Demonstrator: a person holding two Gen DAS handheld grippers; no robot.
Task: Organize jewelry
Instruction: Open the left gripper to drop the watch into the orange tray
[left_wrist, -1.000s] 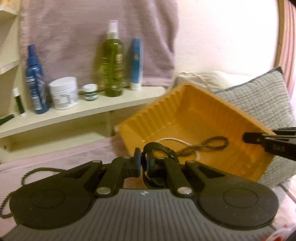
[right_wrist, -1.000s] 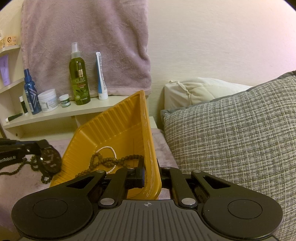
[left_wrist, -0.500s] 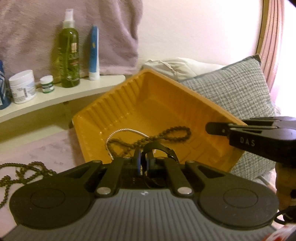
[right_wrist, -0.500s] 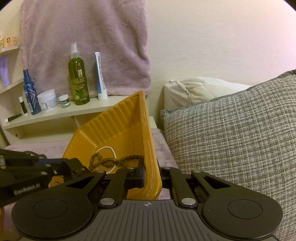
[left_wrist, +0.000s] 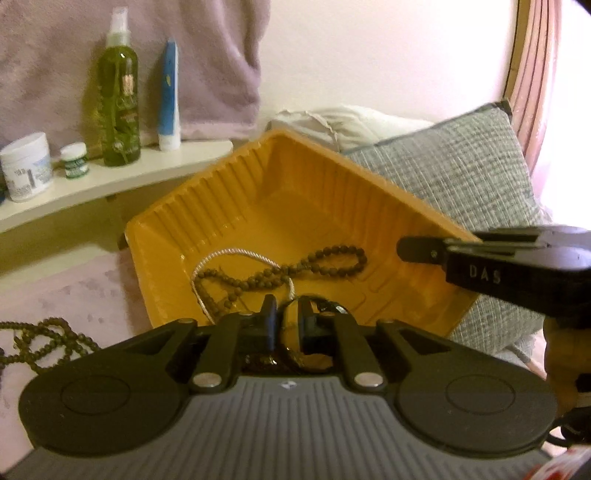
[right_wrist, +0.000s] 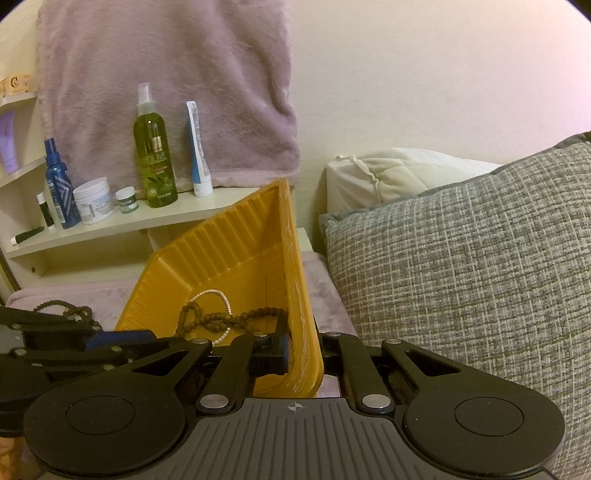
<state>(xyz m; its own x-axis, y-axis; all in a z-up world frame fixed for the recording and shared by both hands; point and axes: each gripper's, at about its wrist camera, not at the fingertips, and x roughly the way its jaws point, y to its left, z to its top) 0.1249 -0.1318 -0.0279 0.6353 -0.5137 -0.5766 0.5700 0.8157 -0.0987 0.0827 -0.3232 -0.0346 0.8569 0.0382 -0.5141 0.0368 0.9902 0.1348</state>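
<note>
The left tool (left_wrist: 286, 314) hangs over the near edge of the yellow-orange plastic tray (left_wrist: 236, 199); its jaws have just been opening and now stand a little apart, with a dark watch-like band (left_wrist: 328, 308) lying between and under them, no pad clearly pressing on it. The right tool (right_wrist: 304, 349) is clamped on the tray's near wall, tipping the tray up on its side edge. Inside the tray lie a brown bead necklace (left_wrist: 325, 258) and a thin white pearl strand (left_wrist: 236, 254), crossing one another on the floor of the tray. A second brown bead strand (left_wrist: 44, 339) lies outside, to the left, on the mauve plush bedspread (left_wrist: 74, 280). Behind the tray stands a cream shelf (right_wrist: 122, 225) with a green olive spray bottle (right_wrist: 154, 147), a blue-and-white tube (right_wrist: 197, 147), two white jars and a blue bottle (right_wrist: 59, 188), under a hanging mauve towel (right_wrist: 166, 74). To the right rest a grey woven cushion (right_wrist: 461, 277) and a white pillow (right_wrist: 388, 173) against a pale wall.
</note>
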